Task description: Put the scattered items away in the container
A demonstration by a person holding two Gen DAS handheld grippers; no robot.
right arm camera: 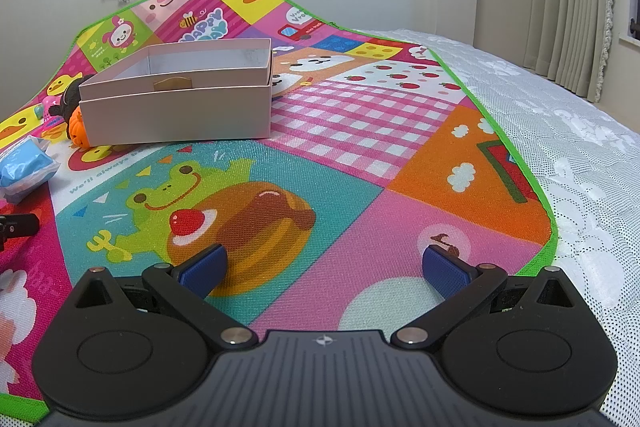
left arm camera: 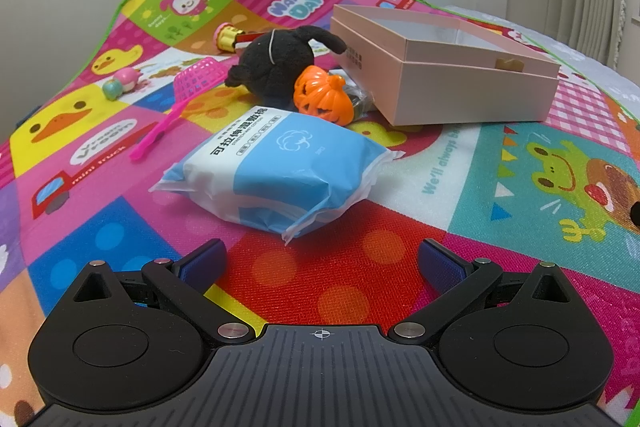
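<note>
1. Since the pink box [right arm camera: 176, 115] shows only a bare white interior in both views, the tidying looks barely begun; nothing visible lies inside it, though its floor is partly hidden by the walls.
2. Everything still lies on the colourful play mat [left arm camera: 340, 267]: a blue-and-white wipes pack [left arm camera: 276, 171] nearest the left gripper [left arm camera: 322, 259], an orange pumpkin toy [left arm camera: 322, 95] just beside the box's near corner, a black plush toy [left arm camera: 280, 61] touching the pumpkin, a pink swatter [left arm camera: 180, 103], a small pastel toy [left arm camera: 120, 83] and a yellow-and-pink toy [left arm camera: 228, 37] farther back.
3. Both sets of jaws stand wide apart and hold nothing; the right gripper [right arm camera: 324, 267] hovers over bare mat, well apart from the box.
4. Judged from this, every item remains to be moved, the wipes pack being the likeliest first pick.
</note>
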